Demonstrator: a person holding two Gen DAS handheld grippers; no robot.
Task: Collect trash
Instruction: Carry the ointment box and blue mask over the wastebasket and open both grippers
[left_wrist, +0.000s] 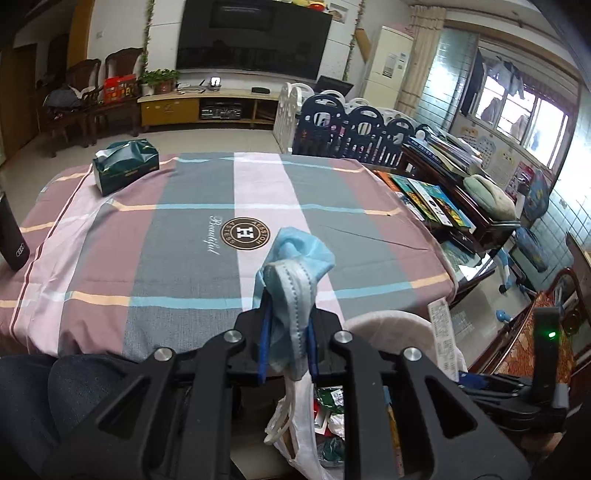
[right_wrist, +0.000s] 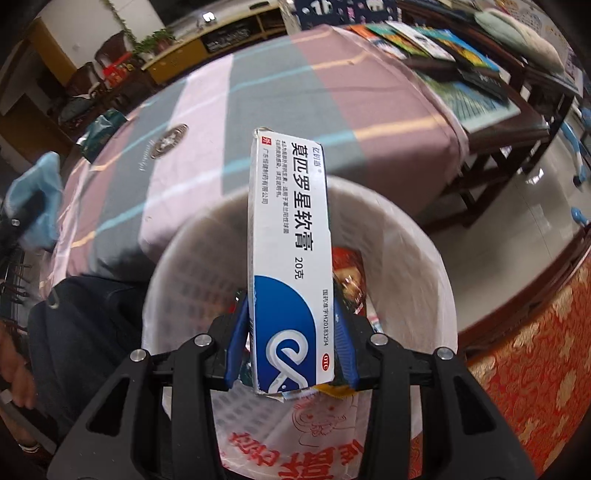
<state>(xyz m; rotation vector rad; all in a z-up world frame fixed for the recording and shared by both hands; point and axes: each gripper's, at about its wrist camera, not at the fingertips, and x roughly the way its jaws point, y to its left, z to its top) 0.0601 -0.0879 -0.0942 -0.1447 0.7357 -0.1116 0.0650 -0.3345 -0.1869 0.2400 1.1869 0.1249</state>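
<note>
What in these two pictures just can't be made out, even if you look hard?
- Trash bin contents: in the right wrist view the ointment box in the right gripper covers most of them.
- Blue face mask: in the left wrist view the left gripper hides its lower part; the other view blurs it.
- Black bottle: cut off by the left edge.

Pale blue face mask (left_wrist: 295, 280), white-and-blue ointment box (right_wrist: 291, 266), pink-grey plaid tablecloth (left_wrist: 166, 229), white bin (right_wrist: 424, 258)
</note>
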